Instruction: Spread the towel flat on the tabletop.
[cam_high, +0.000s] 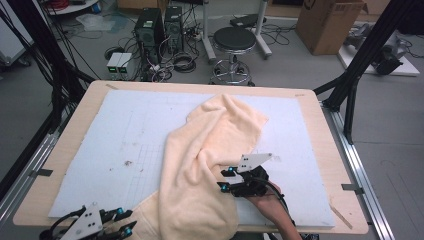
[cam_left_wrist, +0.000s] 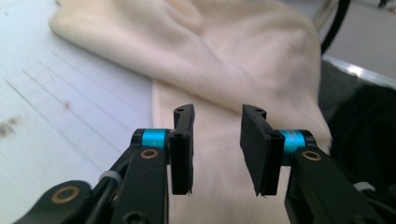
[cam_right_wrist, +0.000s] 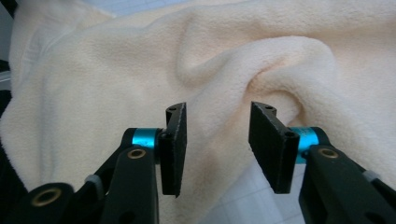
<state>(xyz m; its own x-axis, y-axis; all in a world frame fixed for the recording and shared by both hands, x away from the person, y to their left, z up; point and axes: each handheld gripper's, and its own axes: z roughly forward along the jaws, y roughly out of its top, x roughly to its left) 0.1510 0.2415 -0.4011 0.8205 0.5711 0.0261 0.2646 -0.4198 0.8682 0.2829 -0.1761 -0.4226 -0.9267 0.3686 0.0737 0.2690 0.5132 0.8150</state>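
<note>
A cream towel (cam_high: 205, 155) lies crumpled in a long diagonal heap across the white mat (cam_high: 125, 135), from the far middle to the near edge. My left gripper (cam_high: 125, 222) hovers at the table's near left, beside the towel's near corner. In the left gripper view its jaws (cam_left_wrist: 217, 121) stand open, and the towel (cam_left_wrist: 224, 60) lies beyond and beneath them with nothing pinched. My right gripper (cam_high: 225, 179) sits at the towel's right side and points left at a fold. Its jaws (cam_right_wrist: 217, 116) are open, and the folded towel (cam_right_wrist: 243, 65) is just ahead of them.
The mat covers a wooden table (cam_high: 320, 115). Black frame struts (cam_high: 360, 60) rise at both sides. On the floor beyond stand a round stool (cam_high: 234, 42), computer towers (cam_high: 150, 30), tangled cables and a cardboard box (cam_high: 327, 22).
</note>
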